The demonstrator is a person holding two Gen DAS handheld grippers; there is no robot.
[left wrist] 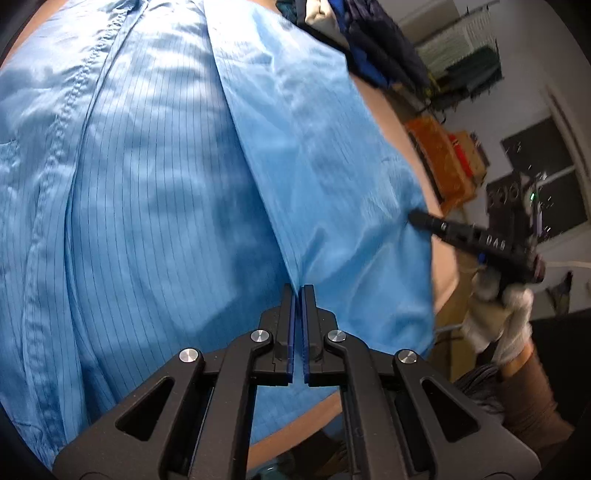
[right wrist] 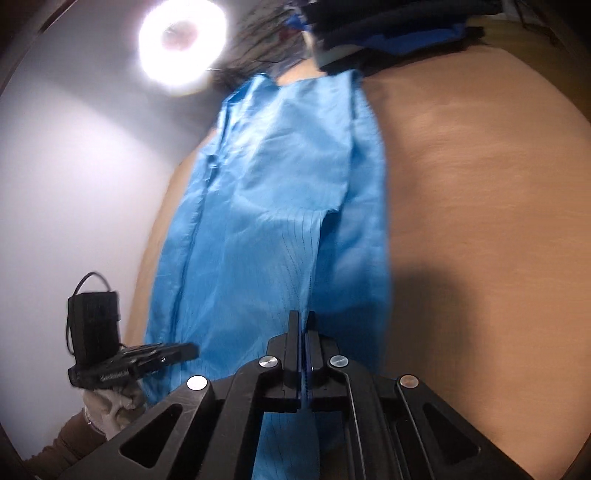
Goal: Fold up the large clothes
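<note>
Jaws of both grippers — left gripper (left wrist: 297, 291), right gripper (right wrist: 303, 317) — clamped on the near hem of the blue garment (left wrist: 155, 192); its long axis runs away across the tabletop (right wrist: 480, 206).

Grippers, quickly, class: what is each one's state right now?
Left gripper: closed on the blue garment.
Right gripper: closed on the same garment.

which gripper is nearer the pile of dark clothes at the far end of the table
Neither clearly. The left gripper and right gripper both pinch the blue garment at its near end, away from the dark pile.
</note>
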